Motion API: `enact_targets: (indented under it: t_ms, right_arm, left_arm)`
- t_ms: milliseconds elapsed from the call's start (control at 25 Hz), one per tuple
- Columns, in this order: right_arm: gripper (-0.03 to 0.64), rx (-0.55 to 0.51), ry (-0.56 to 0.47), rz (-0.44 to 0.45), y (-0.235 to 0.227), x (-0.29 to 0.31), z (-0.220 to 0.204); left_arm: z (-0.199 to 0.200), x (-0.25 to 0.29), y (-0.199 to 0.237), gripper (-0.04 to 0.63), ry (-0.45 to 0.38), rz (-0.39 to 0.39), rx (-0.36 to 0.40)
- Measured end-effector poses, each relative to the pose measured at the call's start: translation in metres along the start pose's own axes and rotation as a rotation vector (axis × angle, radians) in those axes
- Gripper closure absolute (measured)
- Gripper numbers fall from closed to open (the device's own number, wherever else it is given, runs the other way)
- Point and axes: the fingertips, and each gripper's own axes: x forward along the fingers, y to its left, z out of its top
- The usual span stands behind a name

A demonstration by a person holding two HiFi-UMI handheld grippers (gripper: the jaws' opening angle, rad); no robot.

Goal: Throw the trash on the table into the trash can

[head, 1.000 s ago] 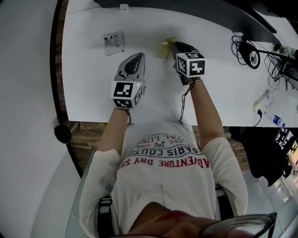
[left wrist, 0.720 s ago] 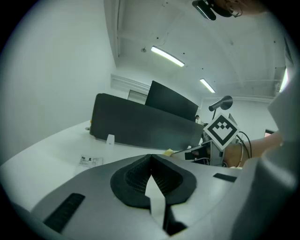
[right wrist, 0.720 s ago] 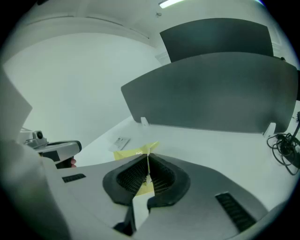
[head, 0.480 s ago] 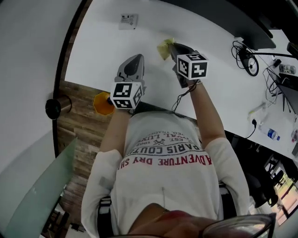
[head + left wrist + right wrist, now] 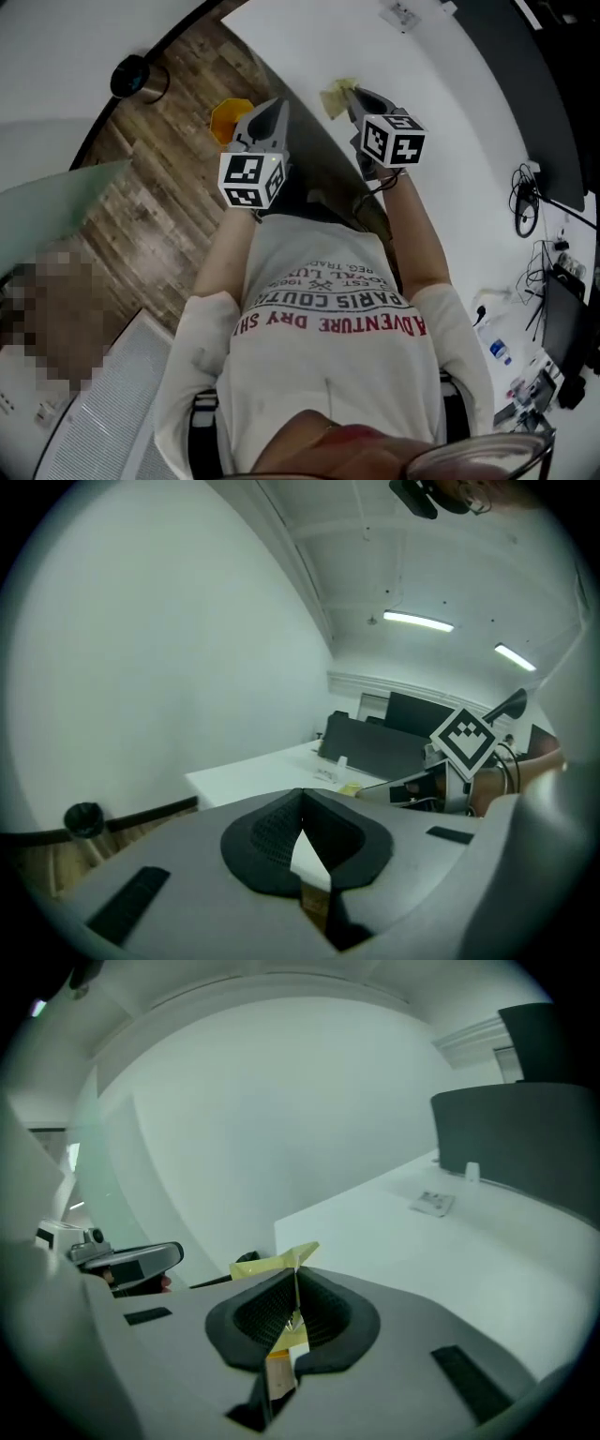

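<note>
While its jaws sit together, right gripper point(image 5: 295, 1277) pinches yellow paper point(image 5: 270, 1263).

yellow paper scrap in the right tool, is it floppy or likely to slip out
Probably light and floppy: the yellow paper scrap looks thin and creased, poking past the right tool. Slipping seems unlikely with the jaws pinched shut on it.

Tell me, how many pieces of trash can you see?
2: a yellow scrap pinched in the right gripper, a white packet lying on the table. More may be hidden.
</note>
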Motion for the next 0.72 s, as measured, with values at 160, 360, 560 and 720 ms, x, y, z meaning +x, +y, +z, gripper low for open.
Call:
enact_targets:
  t_ms: [160,360,560,720]
  right_arm:
    - [0.586,-0.097,0.081,0.13,0.08,0.054,-0.018]
    - [0.586,-0.192,0.189,0.216,0.167,0.133,-0.046]
    - [0.586,-0.289,0.301,0.232,0.225,0.221,-0.099]
    - [0.586,-0.365,0.38,0.198,0.234,0.292,-0.155]
  left_arm:
    - [-0.02,-0.06,0.073,0.572,-0.006,0.183,-0.063]
    - [-0.05,-0.115,0.17,0.572,0.007,0.347,-0.153]
    - [-0.101,-0.157,0.261,0.572,0.049,0.466,-0.248]
    - [-0.156,-0.169,0.319,0.572,0.114,0.516,-0.296]
